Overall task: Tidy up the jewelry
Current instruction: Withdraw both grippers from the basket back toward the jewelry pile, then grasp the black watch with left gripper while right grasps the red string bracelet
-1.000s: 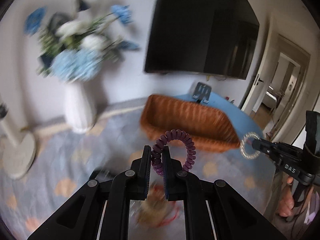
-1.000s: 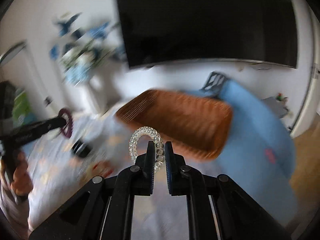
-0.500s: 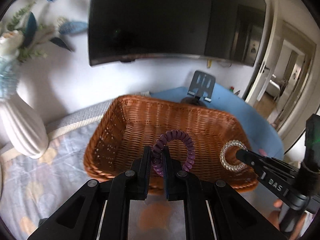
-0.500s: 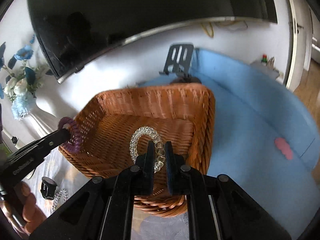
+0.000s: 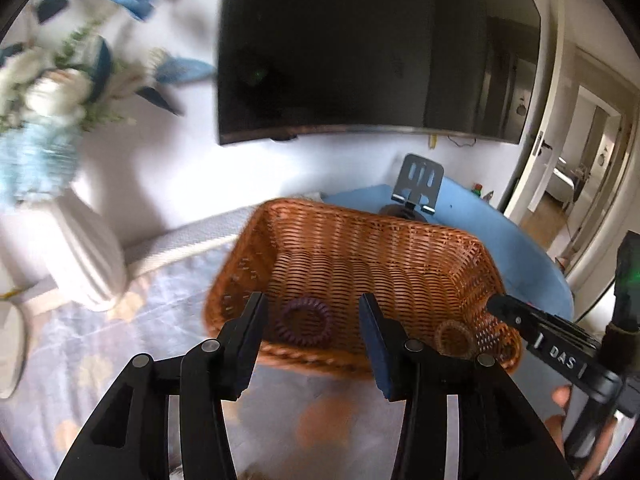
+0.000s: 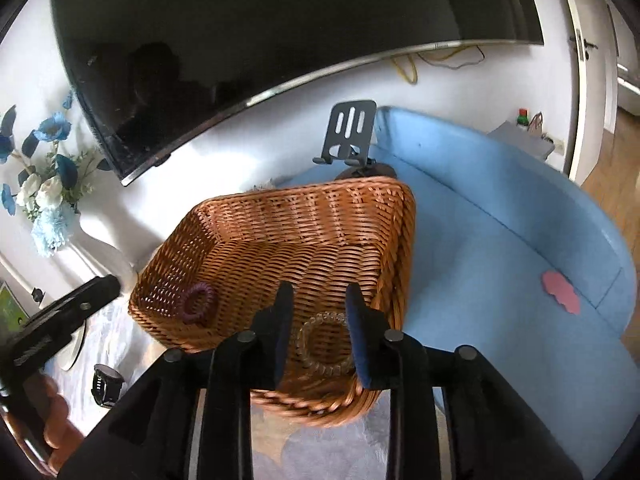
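Note:
A brown wicker basket stands on the table; it also shows in the right wrist view. A purple coil hair tie lies on the basket floor, also seen in the right wrist view. A clear coil hair tie lies in the basket's near right corner, also seen in the left wrist view. My left gripper is open and empty above the purple tie. My right gripper is open and empty above the clear tie.
A white vase with blue flowers stands left of the basket. A black phone stand sits behind it on a blue surface. A dark watch lies on the patterned cloth. A TV hangs on the wall.
Both grippers opened and let go of their hair ties, which dropped into the basket. Earlier the grippers carried the ties over the basket.

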`<state>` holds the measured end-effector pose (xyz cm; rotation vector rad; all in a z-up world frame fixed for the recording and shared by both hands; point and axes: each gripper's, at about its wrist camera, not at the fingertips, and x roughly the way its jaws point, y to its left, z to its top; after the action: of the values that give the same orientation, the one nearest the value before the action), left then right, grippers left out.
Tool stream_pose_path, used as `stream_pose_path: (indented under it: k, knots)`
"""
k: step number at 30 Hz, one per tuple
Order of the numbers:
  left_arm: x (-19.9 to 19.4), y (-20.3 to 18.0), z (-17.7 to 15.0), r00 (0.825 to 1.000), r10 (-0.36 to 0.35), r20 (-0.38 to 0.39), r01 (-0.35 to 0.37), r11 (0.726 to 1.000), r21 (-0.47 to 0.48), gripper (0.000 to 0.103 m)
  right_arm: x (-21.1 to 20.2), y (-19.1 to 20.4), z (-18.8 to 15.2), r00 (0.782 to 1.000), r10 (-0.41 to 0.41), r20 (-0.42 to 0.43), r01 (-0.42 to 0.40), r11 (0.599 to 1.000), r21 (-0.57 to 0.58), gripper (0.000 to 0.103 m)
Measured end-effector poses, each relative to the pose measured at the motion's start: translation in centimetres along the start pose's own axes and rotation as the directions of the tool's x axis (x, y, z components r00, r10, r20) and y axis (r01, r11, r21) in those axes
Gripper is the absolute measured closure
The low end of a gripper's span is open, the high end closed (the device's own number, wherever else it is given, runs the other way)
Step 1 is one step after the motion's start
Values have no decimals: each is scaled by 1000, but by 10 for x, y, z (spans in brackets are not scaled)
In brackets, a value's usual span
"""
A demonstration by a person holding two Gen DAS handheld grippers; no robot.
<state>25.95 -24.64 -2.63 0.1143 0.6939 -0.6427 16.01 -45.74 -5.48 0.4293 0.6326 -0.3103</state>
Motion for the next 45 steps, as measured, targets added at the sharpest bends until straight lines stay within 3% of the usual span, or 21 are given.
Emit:
stream_pose_path:
  k: [3, 6, 12, 17, 19, 25, 28, 33, 37, 45]
  knots:
    - [-35, 12, -4, 999, 16, 34, -15, 1000, -16, 54, -16, 14, -5, 1000, 29, 9, -29, 999, -23, 71]
    - [-70, 25, -11, 996, 14, 84, -11, 999, -37, 54, -36, 38, -16, 998, 58, 11, -57, 995, -78, 64]
    - [-131, 57, -39, 988, 36, 150, -23, 996, -84, 54, -68, 76, -56, 994, 107, 8, -104, 980, -171, 57]
    - [-153, 94, -75, 989, 65, 136, -45, 988, -146, 54, -73, 102, -103, 968, 251, 7, -242, 941, -238, 57]
    - [-152, 106, -89, 992, 64, 110, -45, 985, -168, 54, -66, 112, -117, 965, 263, -21, -260, 931, -258, 52]
    - [-135, 132, -118, 997, 73, 13, -69, 981, -180, 54, -51, 127, -136, 972, 222, -81, -236, 925, -299, 52]
    - [-111, 150, -125, 994, 84, -75, -98, 970, -222, 54, -37, 123, -135, 971, 201, -131, -230, 935, -271, 52]
    - [-71, 176, -124, 985, 48, -167, -95, 953, -286, 54, -23, 116, -134, 957, 213, -198, -257, 936, -240, 52]
    - [-43, 183, -115, 976, 46, -215, -107, 952, -286, 54, -10, 120, -140, 932, 228, -283, -301, 921, -246, 52]
    - [-4, 179, -110, 961, 57, -271, -123, 964, -234, 55, -18, 143, -153, 945, 193, -263, -283, 886, -368, 52]
